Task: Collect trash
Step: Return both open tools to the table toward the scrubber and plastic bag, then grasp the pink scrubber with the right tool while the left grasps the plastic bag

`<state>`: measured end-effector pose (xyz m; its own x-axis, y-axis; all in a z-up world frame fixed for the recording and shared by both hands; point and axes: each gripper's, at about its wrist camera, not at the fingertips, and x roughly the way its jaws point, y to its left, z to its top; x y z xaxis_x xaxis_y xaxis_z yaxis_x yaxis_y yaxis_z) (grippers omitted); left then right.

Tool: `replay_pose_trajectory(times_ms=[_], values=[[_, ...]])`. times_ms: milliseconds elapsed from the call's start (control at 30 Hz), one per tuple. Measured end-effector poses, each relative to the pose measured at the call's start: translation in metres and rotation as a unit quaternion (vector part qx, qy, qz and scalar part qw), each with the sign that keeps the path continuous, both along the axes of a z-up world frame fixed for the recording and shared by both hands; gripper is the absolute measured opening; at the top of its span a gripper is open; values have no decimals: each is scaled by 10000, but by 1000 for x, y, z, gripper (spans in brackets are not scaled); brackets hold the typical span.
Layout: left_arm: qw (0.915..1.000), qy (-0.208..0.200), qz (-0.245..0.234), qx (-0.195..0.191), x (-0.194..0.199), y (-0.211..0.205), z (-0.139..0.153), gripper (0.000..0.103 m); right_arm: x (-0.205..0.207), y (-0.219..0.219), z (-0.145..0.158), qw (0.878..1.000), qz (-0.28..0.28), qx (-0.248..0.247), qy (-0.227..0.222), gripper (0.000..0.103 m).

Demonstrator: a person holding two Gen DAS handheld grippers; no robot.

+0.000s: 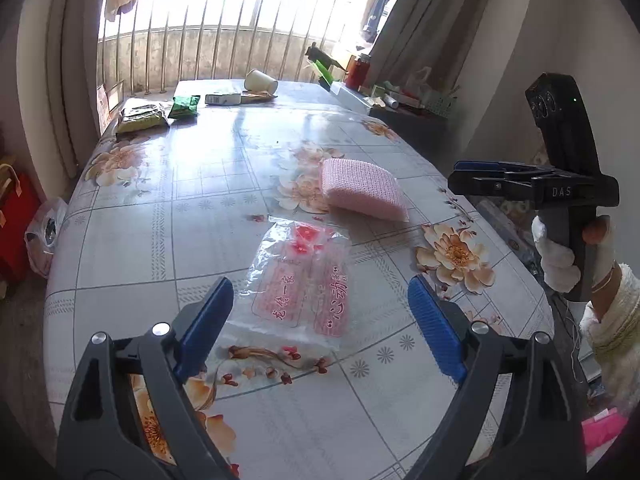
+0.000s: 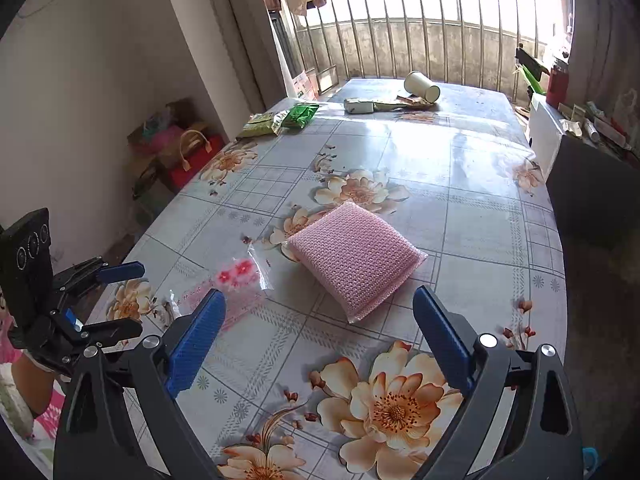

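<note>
On the flowered table (image 1: 160, 240), a clear wrapper (image 1: 296, 280) beside a pink sponge (image 1: 362, 188) (both untouched), left gripper (image 1: 320, 320) and right gripper (image 2: 320, 340) wide open, empty

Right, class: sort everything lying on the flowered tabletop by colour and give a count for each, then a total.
Pink: 1, sponge
Clear with pink print: 1, plastic bag
Green: 2, snack packets
White: 2, paper cup, small carton
Total: 6

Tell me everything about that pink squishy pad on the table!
The pink pad is a puffy, rectangular scrubbing sponge wrapped in knobbly woven mesh. It lies flat on the flowered tablecloth, turned cornerwise, just beside a clear plastic wrapper with pink print. I cannot tell whether they touch. Neither tool touches it.
</note>
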<state>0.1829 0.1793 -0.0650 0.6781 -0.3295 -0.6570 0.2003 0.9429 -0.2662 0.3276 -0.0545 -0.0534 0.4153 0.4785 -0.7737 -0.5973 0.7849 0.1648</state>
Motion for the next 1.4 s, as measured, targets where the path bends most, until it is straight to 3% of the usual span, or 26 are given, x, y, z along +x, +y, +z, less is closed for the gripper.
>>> replay_pose_trajectory(times_ms=[133,300,433,733,800,967,1200,1400], values=[[9985,441,-88,-310,23,11,-17,85,53,36,-27,9982,148,-477,322,92],[9909,1115,-84,-747,50,19,-44,85,94,47,-46,9961,-5,-395,789,92],[9930,1022,-187,-554,52,11,-45,85,97,57,-51,9946,220,-382,941,92],[9938,926,-192,581,45,-25,-46,85,72,72,-72,9852,567,-1464,690,92],[9923,894,-102,856,44,-32,-46,76,69,72,-79,9835,423,-1656,590,91],[9877,810,-18,1334,38,-41,-45,61,62,56,-76,9877,-96,-1452,576,84],[9881,751,-44,1338,23,-49,-42,47,29,18,-74,9871,-882,-1176,632,82],[9896,788,-129,1193,10,-56,-40,42,-19,-26,-71,9799,-1642,-876,712,81]])
